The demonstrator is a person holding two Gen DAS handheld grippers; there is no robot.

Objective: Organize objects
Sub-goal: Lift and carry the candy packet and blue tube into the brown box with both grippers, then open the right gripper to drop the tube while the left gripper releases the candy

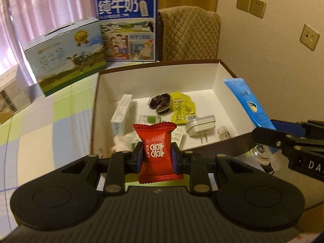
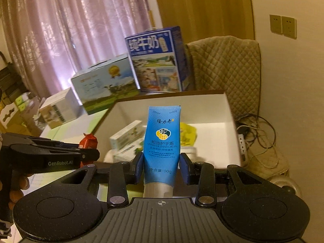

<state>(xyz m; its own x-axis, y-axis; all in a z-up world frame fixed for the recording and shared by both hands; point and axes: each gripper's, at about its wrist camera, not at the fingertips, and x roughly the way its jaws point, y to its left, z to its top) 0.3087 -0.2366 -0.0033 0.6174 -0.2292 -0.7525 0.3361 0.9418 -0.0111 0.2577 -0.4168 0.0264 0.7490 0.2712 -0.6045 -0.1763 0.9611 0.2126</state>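
While both tongs hung at the near edge of the open box, caught in mid-sort: left gripper clenched on a red candy packet, held upright just short of the near wall; right gripper clamped on a blue hand cream tube, cap toward the camera, crimped end pointing up and forward over the box. Box straight ahead of both, white floor lying beyond and below each load, so a short carry forward before any release, by the look of it. Neither side clearly nearer, though the tube showed from the left camera already above the right wall. Inside, already crowded toward the near half: small white carton, yellow sachet, dark wrapped lump, white plug adapter, tiny bottle. Far half of the floor bare, seemingly the safer drop zone. Behind, two milk cartons on the checked tablecloth, a quilted chair back, pink curtain. Grippers close side by side, so some risk of knocking together.
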